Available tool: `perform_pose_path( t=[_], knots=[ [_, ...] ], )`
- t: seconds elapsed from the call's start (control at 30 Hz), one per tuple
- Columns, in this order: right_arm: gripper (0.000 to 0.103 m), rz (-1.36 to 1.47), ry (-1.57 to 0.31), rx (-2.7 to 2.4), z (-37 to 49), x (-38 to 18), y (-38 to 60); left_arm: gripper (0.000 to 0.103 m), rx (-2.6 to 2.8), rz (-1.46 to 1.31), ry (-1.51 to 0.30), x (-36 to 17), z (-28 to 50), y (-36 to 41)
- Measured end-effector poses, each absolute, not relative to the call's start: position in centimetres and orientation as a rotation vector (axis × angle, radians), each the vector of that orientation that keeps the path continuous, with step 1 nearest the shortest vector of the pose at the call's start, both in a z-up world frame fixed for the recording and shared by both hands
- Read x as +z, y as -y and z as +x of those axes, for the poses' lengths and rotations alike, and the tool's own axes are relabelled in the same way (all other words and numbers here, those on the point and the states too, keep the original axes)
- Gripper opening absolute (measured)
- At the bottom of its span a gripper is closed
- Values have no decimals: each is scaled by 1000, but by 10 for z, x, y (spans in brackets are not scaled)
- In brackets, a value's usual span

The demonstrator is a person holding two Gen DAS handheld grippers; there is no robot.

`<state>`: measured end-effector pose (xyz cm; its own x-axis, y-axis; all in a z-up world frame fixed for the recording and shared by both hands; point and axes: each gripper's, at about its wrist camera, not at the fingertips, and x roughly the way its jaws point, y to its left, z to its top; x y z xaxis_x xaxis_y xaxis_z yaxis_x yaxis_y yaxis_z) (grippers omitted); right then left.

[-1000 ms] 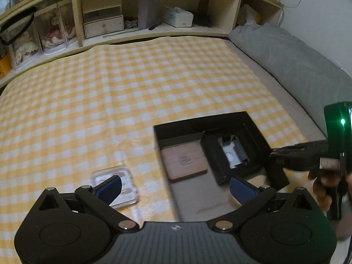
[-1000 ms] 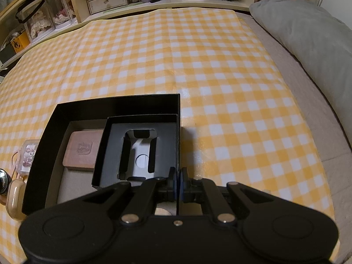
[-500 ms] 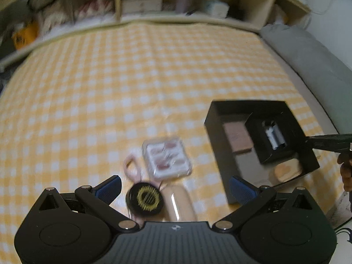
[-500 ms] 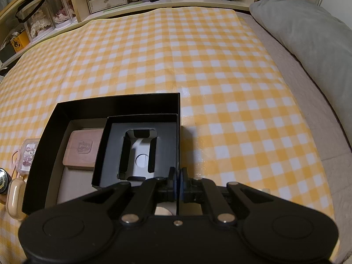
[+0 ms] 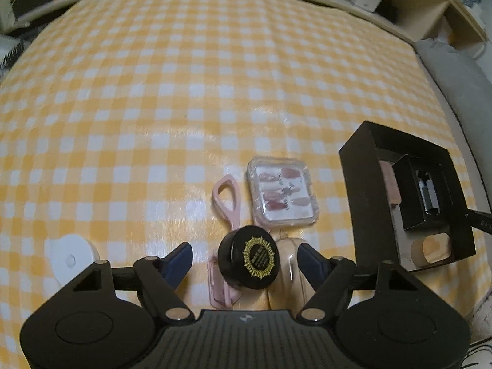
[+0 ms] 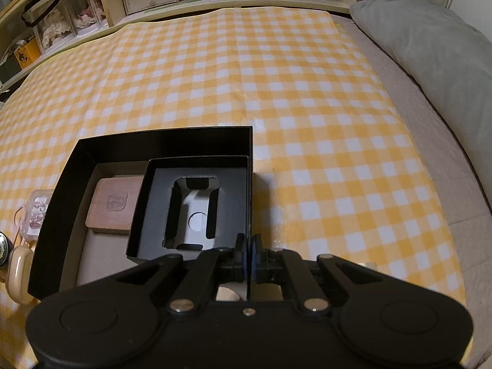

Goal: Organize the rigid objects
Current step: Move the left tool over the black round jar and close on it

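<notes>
White disc [image 5: 71, 258], near edge of the checked bed cover [image 5: 184, 92]. Left tool [image 5: 244, 256]: jaws apart, just been closing, black round jar [image 5: 249, 256] between them, untouched. Clear nail case [image 5: 283, 193] just beyond. Black box [image 6: 160, 144], right: right tool [image 6: 248, 253] clamped on its wall.

left gripper [image 5: 244, 256]: matte black body, 2 round housings at the sides, ribbed grey centre panel with a small white logo
left fingers [image 5: 180, 259]: dark blue pads on black linkage arms
left pivots: 4 silver round pins
right gripper [image 6: 248, 253]: same black build, 2 round housings, 1 small centre screw
right pads [image 6: 244, 255]: dark blue, thin
</notes>
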<state>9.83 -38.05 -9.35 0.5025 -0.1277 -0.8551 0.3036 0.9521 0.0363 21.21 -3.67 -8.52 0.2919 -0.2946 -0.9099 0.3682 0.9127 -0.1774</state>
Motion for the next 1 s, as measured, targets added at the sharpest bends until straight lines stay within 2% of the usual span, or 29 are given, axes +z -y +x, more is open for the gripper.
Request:
perform_pose_path(
  t=[0.07, 0.13, 0.17, 0.23, 0.73, 1.0],
  knots=[
    [4, 190, -1017, -262, 100, -94, 381, 71, -430, 60, -1218, -90, 215, 35],
    [4, 189, -1020, -263, 100, -93, 381, 56, -417, 32, -1250, -97, 219, 32],
    [4, 189, -1019, -263, 100, -93, 381, 53, -414, 10, -1267, -99, 220, 31],
    [4, 190, -1020, -263, 100, -94, 381, 37, -417, -12, -1281, -102, 222, 30],
    [4, 185, -1028, -263, 101, -95, 379, 26, -452, -95, -1144, -67, 211, 27],
    [4, 185, -1028, -263, 101, -95, 378, 25, -506, -141, -1103, -51, 197, 33]
  ],
)
